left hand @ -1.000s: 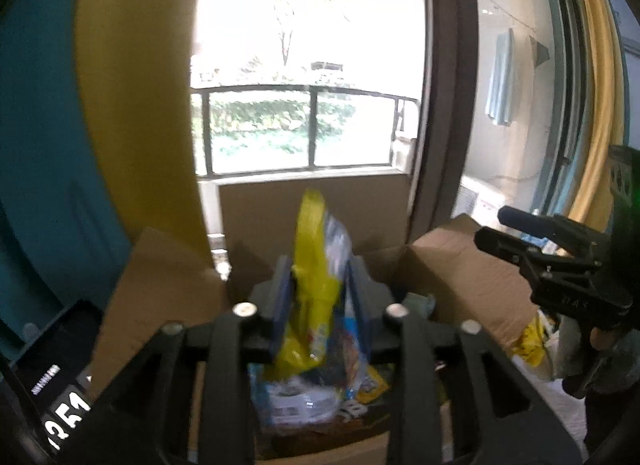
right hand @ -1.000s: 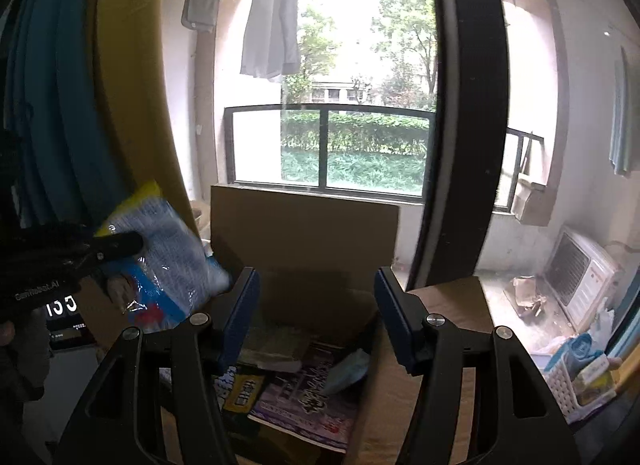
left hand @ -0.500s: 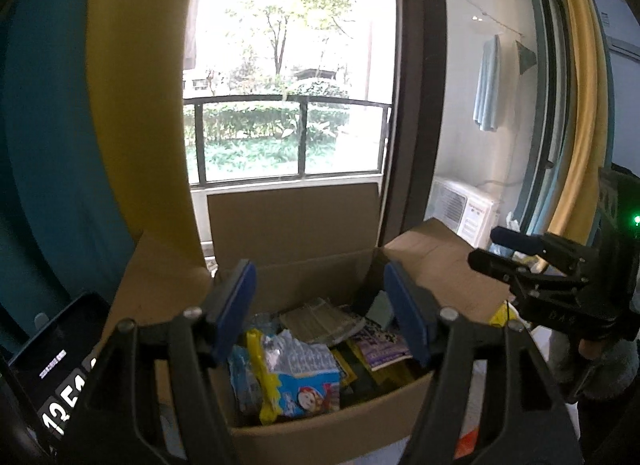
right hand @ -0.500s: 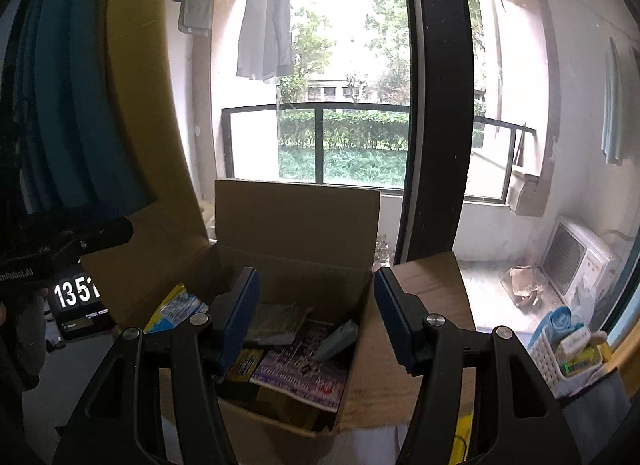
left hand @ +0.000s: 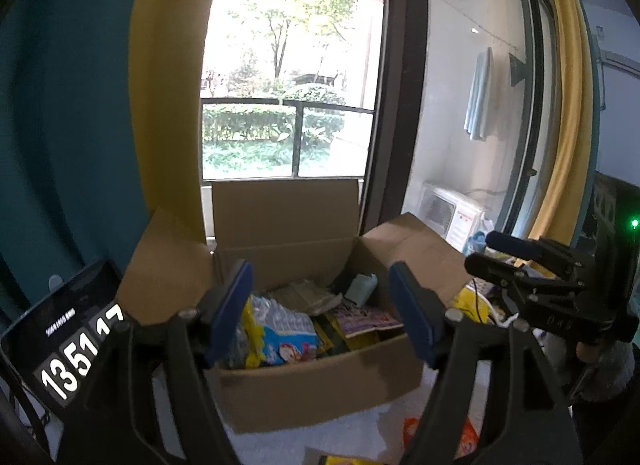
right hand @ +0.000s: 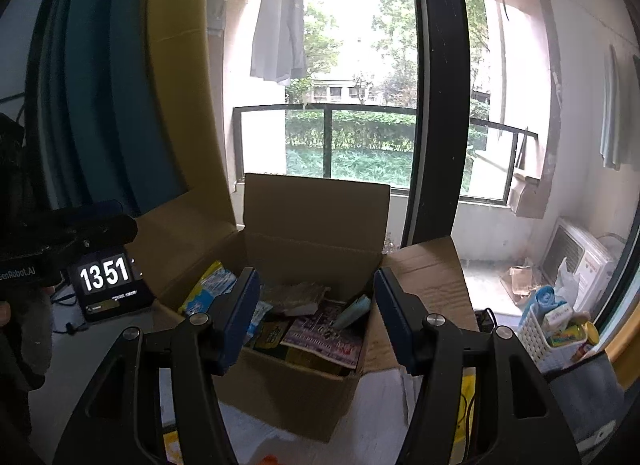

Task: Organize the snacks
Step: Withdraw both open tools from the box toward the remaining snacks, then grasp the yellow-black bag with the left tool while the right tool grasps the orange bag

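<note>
An open cardboard box (left hand: 316, 381) (right hand: 288, 389) sits ahead of both grippers, flaps spread, with several snack packs inside. A yellow and blue snack bag (left hand: 276, 333) lies at the box's left side; in the right wrist view the same bag (right hand: 208, 289) leans on the left wall. My left gripper (left hand: 320, 313) is in front of the box, its jaws opening with nothing between them. My right gripper (right hand: 316, 313) is open and empty, also short of the box, and shows at the right of the left wrist view (left hand: 500, 255).
A dark clock display (left hand: 68, 349) (right hand: 106, 285) stands left of the box. Orange and yellow packets (left hand: 436, 437) lie on the white surface in front. A white basket with bottles (right hand: 556, 329) is at the right. Window and curtains (right hand: 100, 105) rise behind.
The left gripper let go of the yellow and blue bag, which now lies in the box, and its jaws spread. Both grippers drew back from the box.
</note>
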The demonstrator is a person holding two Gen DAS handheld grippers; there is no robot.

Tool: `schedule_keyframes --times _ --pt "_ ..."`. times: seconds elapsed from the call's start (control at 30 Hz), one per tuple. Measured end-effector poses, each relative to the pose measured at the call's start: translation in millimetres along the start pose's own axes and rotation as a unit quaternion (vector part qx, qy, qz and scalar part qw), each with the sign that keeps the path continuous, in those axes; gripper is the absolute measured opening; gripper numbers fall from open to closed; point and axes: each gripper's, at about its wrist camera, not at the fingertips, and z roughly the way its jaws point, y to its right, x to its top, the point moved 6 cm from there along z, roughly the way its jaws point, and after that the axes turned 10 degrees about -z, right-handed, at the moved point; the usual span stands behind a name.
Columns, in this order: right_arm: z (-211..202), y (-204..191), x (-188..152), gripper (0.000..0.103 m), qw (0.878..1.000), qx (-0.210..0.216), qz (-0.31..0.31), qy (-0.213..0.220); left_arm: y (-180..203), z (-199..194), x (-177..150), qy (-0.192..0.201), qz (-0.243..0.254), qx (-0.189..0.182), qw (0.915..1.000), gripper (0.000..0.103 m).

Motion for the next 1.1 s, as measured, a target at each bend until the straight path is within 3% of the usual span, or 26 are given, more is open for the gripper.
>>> schedule_keyframes --times 0.6,1.1 --pt "-28.7 -19.1 -66.2 0.063 0.998 0.023 0.012 -0.050 4.8 -12.9 -81.2 -0.067 -0.010 -0.005 0.9977 0.076" --pt "-28.1 -16.3 -134.8 0.063 0.992 0.053 0.061 -0.099 -0.6 -0.5 -159.0 -0.156 -0.012 0.000 0.9876 0.076"
